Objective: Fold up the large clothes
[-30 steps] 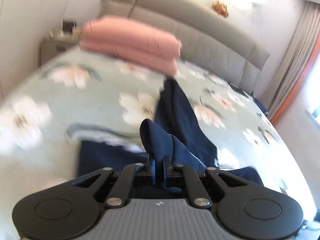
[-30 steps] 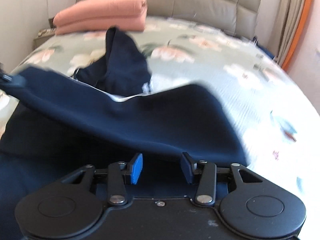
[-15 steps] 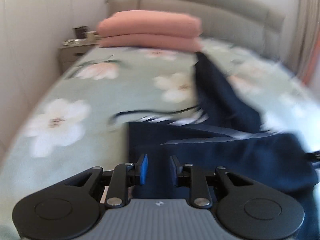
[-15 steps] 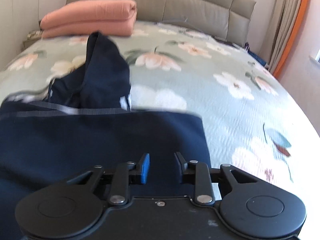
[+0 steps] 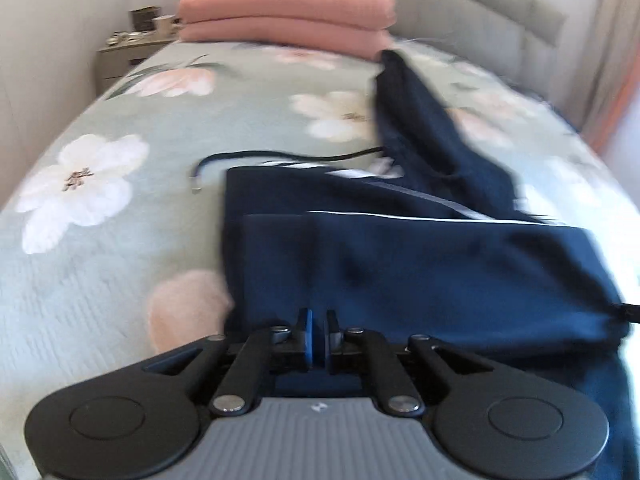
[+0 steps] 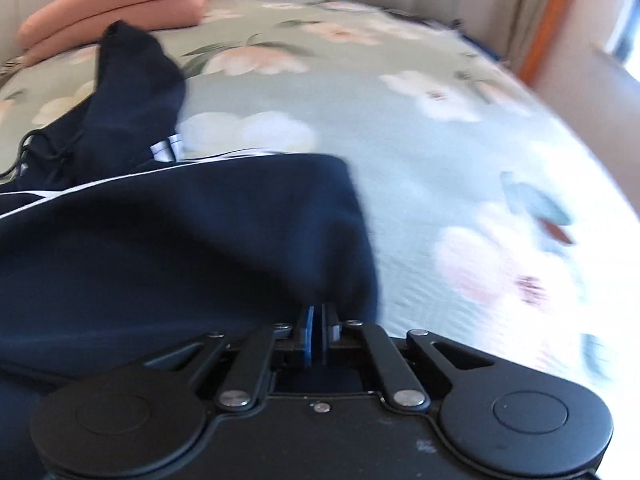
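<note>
Looking along the left gripper (image 5: 318, 334), its jaws are nearly shut on a fold of the navy garment (image 5: 420, 264), which lies on the floral bedspread (image 5: 120, 248) — pink blanket (image 5: 286, 20) and headboard (image 5: 480, 0) beyond, nightstand (image 5: 128, 50) at left. From the right gripper (image 6: 318, 334), jaws closing on the garment's edge — curtain (image 6: 532, 12) at right.

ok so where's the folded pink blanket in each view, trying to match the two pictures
Left wrist view: pink blanket at top centre, stacked at the head of the bed.
Right wrist view: pink blanket in the top left corner, partly cut off by the frame.
Shared landmark: the navy garment's raised dark leg just in front of the blanket.
</note>
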